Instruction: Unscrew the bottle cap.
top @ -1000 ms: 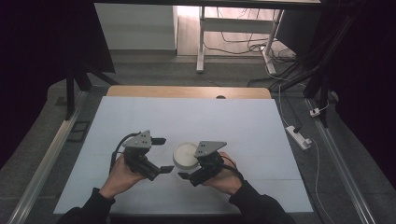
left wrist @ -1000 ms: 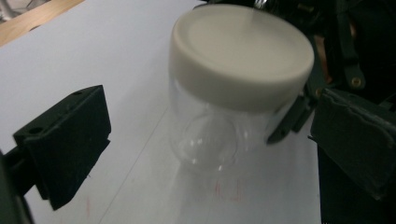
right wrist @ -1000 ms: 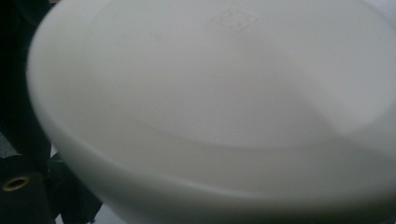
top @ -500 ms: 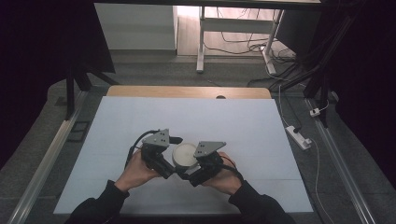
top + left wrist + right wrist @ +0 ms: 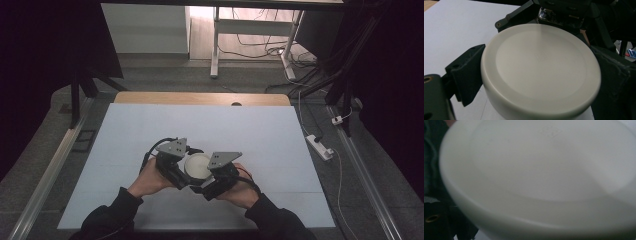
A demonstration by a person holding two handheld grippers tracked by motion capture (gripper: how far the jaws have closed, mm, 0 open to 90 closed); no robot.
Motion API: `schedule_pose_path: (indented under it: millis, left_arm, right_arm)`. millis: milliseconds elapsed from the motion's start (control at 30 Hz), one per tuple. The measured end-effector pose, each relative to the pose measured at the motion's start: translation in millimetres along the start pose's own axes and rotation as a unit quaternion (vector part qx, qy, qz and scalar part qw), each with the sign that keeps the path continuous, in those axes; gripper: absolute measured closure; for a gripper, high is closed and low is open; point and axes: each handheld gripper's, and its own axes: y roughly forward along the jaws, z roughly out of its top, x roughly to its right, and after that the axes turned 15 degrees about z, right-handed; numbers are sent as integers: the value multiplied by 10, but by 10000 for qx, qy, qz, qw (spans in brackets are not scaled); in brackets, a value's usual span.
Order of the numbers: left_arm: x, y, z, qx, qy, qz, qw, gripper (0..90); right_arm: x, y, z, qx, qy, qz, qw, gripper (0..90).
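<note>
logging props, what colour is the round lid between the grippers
Plain off-white round lid, clearest in the left gripper view.

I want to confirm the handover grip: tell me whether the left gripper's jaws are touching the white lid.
Touching. In the left gripper view the white lid sits between the left gripper's two black jaws, each pressed against its rim with no gap.

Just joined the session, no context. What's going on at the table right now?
A person holds a gripper in each hand over a white table. Both the left gripper and the right gripper meet at a round white lidded container between them. In the left gripper view its fingers flank the container's sides, apparently closed on it. The right gripper's grip can't be confirmed.
</note>
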Motion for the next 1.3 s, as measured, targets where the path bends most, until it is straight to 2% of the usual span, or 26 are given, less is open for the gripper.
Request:
schedule_pose_path:
  millis: [200,500,633,800,933,1033,1133,1233,1267,1300]
  left_arm:
    - [49,-5,31,-72,2,188,9998,77]
    - [97,-12,59,-78,-168,466,9987,79]
    - [124,-2,59,-72,-287,617,9977,78]
    - [173,5,73,-73,-423,922,9948,79]
    - [229,22,92,-101,-565,1237,9907,79]
    - [273,40,110,-131,-696,1506,9861,79]
    - [318,63,130,-216,-894,1779,9797,78]
    - [356,93,139,-301,-1129,2021,9724,77]
    - [365,105,139,-317,-1179,2073,9706,76]
    - [371,116,138,-325,-1182,2101,9700,76]
  right_arm:
    - [5,-3,0,1,12,13,10000,65]
    - [0,-15,15,107,56,-49,9999,66]
    - [3,-12,13,109,95,-104,9998,66]
    - [9,-19,14,122,131,-209,9996,66]
    - [14,-23,12,126,185,-328,9992,66]
    - [21,-24,10,135,212,-435,9987,66]
    - [28,-24,7,148,286,-518,9981,66]
    - [38,-18,0,145,395,-596,9973,66]
    - [43,-15,-2,138,417,-622,9971,66]
    - [45,-10,-4,120,426,-647,9969,66]
